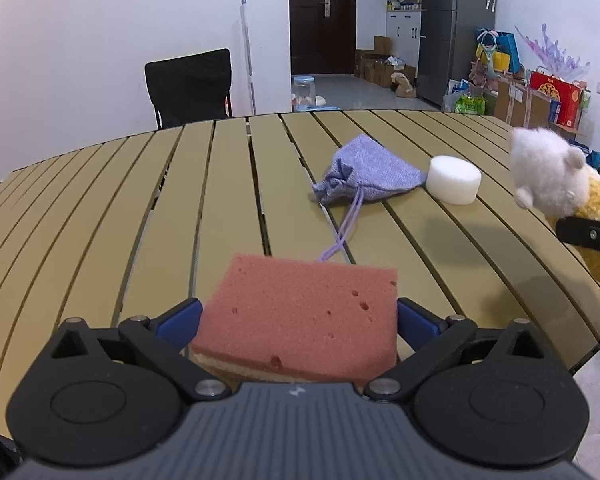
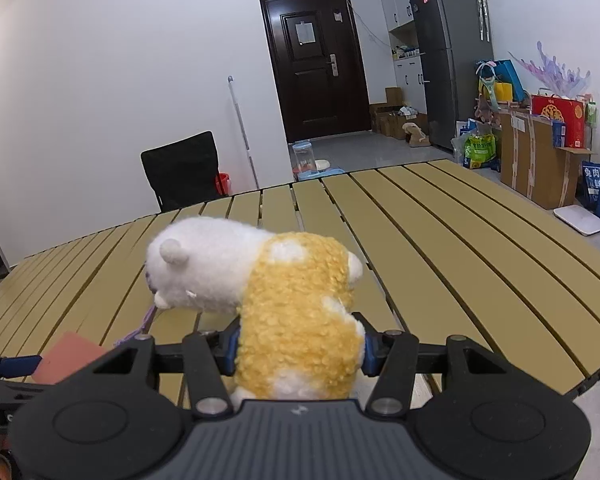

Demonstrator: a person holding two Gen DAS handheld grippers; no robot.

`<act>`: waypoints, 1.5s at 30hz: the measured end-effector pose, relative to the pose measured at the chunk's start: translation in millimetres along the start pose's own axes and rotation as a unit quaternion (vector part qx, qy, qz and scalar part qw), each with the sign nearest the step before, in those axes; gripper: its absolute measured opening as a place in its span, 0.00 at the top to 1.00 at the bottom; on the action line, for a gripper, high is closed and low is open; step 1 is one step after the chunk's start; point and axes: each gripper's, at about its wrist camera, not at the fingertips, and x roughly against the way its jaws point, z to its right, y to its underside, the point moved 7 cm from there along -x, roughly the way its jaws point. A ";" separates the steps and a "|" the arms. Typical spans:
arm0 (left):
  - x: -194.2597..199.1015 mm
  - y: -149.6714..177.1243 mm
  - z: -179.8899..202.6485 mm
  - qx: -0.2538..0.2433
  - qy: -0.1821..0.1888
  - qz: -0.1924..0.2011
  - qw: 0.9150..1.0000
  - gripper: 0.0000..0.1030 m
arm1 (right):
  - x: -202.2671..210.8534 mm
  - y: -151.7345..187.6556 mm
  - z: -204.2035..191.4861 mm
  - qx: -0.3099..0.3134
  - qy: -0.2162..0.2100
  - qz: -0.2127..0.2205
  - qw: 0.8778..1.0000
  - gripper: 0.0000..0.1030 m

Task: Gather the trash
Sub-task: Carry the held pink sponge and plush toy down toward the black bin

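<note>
A pink sponge (image 1: 296, 320) with a yellow underside lies on the slatted table (image 1: 100, 208), right in front of the left wrist camera. My left gripper (image 1: 299, 303) is open around it: the blue pads stand at its two sides and the sides show no dent. My right gripper (image 2: 300, 352) is shut on a white and yellow plush toy (image 2: 284, 292) and holds it above the table. In the left wrist view the toy (image 1: 548, 172) hangs at the right edge. The right wrist view shows the sponge (image 2: 68, 356) low on the left.
A purple drawstring pouch (image 1: 366, 170) and a white foam cylinder (image 1: 454, 179) lie side by side on the table beyond the sponge. A black chair (image 1: 190, 86) stands behind the far edge. Boxes and bags (image 2: 540, 152) line the right wall.
</note>
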 end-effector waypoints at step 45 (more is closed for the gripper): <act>199.6 113.5 -19.9 0.041 -0.002 0.071 0.997 0.05 | 164.1 114.2 -39.3 0.067 -0.037 0.000 0.997 0.50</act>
